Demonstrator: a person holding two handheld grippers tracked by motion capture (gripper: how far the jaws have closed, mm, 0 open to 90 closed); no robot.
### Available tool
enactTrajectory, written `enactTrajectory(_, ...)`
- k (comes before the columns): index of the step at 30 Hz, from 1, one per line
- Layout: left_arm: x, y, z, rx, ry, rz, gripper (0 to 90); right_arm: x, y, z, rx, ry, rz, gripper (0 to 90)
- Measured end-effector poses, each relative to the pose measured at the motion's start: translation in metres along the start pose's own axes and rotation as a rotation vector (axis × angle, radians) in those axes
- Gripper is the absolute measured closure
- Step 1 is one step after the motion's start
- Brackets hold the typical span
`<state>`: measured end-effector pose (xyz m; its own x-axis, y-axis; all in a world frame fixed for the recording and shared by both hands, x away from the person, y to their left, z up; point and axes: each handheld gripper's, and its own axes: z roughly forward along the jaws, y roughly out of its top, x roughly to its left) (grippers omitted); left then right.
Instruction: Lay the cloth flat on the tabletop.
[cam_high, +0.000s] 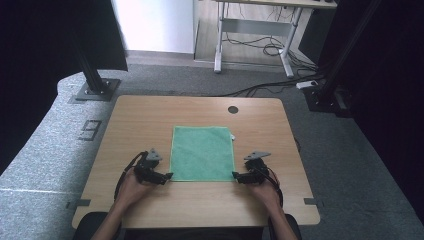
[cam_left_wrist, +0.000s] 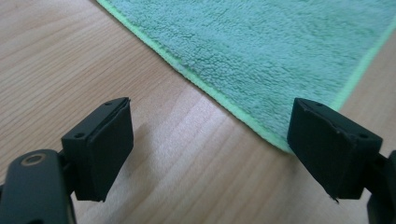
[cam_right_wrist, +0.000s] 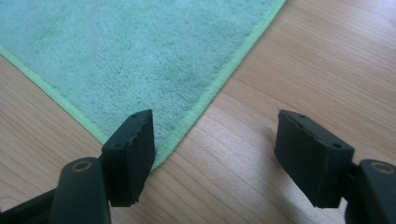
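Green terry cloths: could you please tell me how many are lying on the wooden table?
1. The green terry cloth lies flat mid-table, between the left gripper and right gripper at its near corners.

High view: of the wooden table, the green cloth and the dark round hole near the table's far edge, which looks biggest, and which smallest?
1. Wooden table, largest by far.
2. Green cloth, which lies flat on the table and covers only its middle.
3. Dark round hole, a small spot, clearly the smallest.

The cloth (cam_high: 202, 153) lies flat on the table (cam_high: 150, 115), between both grippers' near corners
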<state>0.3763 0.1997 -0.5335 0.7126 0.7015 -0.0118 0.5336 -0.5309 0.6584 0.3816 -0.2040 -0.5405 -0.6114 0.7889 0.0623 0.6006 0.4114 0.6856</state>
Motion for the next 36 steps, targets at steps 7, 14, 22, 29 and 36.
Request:
enactTrajectory(7, 0.011, -0.011, -0.012, -0.003, 0.012, -0.037, 13.9, -0.010, -0.004, -0.009, -0.004, -0.038, 0.012, 21.9)
enactTrajectory(14, 0.018, -0.018, -0.009, 0.029, 0.036, -0.040, 11.1, -0.022, -0.010, -0.008, -0.014, -0.052, 0.027, 14.3)
enactTrajectory(22, 0.023, -0.023, -0.004, 0.013, 0.047, -0.050, 4.9, -0.028, -0.015, -0.001, -0.039, -0.042, 0.014, 9.0)
enactTrajectory(29, 0.026, -0.025, -0.002, -0.001, 0.051, -0.053, 0.0, -0.024, -0.017, 0.004, -0.040, -0.066, -0.011, 0.0)
enactTrajectory(36, 0.026, -0.025, -0.002, -0.001, 0.050, -0.052, 0.0, -0.024, -0.017, 0.004, -0.040, -0.071, -0.004, 0.0)
